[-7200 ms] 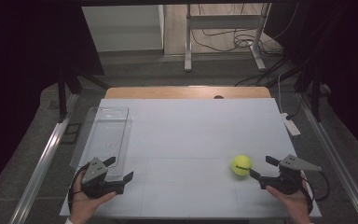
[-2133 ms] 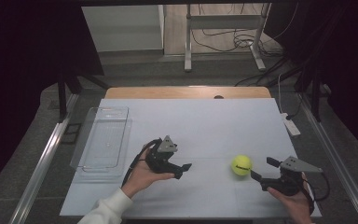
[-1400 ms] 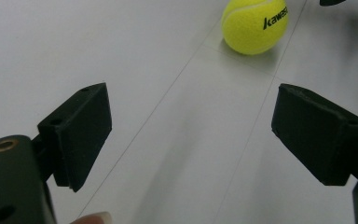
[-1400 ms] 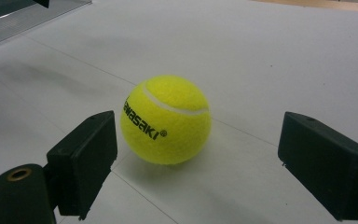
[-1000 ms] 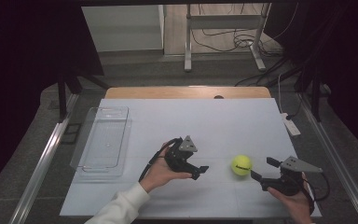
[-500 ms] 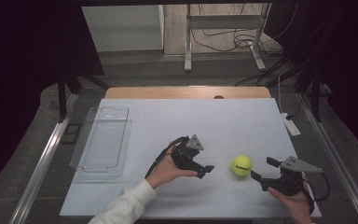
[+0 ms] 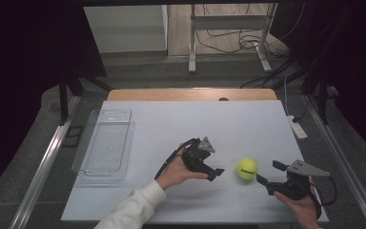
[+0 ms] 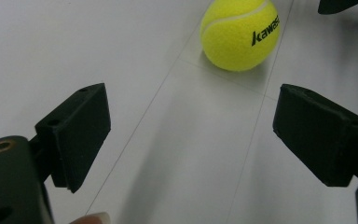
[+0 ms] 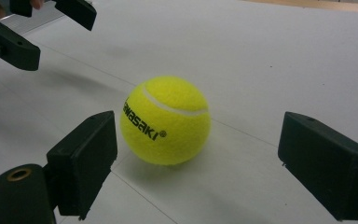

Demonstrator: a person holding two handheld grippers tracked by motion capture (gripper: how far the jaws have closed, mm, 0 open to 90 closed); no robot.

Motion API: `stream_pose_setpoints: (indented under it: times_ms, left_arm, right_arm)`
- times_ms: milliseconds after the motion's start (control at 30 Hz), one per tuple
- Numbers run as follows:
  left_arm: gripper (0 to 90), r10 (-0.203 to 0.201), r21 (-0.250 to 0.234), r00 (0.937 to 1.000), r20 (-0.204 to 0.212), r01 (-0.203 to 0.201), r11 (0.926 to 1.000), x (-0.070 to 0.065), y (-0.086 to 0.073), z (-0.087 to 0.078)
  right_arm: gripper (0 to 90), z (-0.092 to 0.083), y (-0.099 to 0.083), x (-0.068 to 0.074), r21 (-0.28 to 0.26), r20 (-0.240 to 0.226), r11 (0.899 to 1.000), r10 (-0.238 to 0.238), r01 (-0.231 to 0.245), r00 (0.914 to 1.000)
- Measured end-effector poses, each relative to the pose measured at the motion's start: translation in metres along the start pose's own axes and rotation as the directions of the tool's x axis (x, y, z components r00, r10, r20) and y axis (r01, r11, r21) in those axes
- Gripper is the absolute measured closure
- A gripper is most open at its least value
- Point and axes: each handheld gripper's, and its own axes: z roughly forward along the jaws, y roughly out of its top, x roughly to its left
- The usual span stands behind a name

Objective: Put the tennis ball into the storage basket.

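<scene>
A yellow tennis ball (image 7: 247, 168) with black lettering lies on the white table (image 7: 219, 124), right of centre near the front. My left gripper (image 7: 215, 172) hovers just left of it, jaws open and empty, pointing at the ball (image 8: 240, 32), which sits a short way ahead of them. The left gripper (image 8: 191, 135) shows bare table between its jaws. My right gripper (image 7: 268, 172) rests at the ball's right side, open. In the right gripper view the ball (image 9: 165, 120) sits just in front of the wide-apart jaws of that gripper (image 9: 205, 161), untouched, with the left gripper (image 9: 28, 28) beyond it.
A clear plastic tray (image 7: 104, 145) stands empty at the table's left side. A white power strip (image 7: 297, 128) lies at the right edge. A metal frame and cables stand on the floor beyond the table's wooden far edge (image 7: 190, 94).
The left hand has carried its gripper from beside the tray rightward across the table to just short of the ball. The right gripper and the ball have stayed put.
</scene>
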Motion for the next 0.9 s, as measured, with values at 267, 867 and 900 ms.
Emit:
stream_pose_setpoints:
  times_ms: [267,867,900]
  left_arm:
    - [11.5,0.01,0.01,0.9998,0.02,-0.01,0.9999,-0.001,0.006,0.011]
    - [11.5,0.036,0.019,0.9987,0.035,-0.037,0.9991,-0.003,0.017,0.025]
    - [11.5,0.037,0.021,0.9987,0.036,-0.038,0.9991,-0.003,0.017,0.027]
  right_arm:
    - [11.6,-0.001,0.0,-0.001,-0.004,0.003,1.0,0.002,-0.002,1.0]
    - [11.7,-0.001,0.0,-0.001,-0.003,0.003,1.0,0.005,-0.005,1.0]
    - [11.6,-0.001,0.0,-0.001,-0.003,0.003,1.0,0.004,-0.004,1.0]
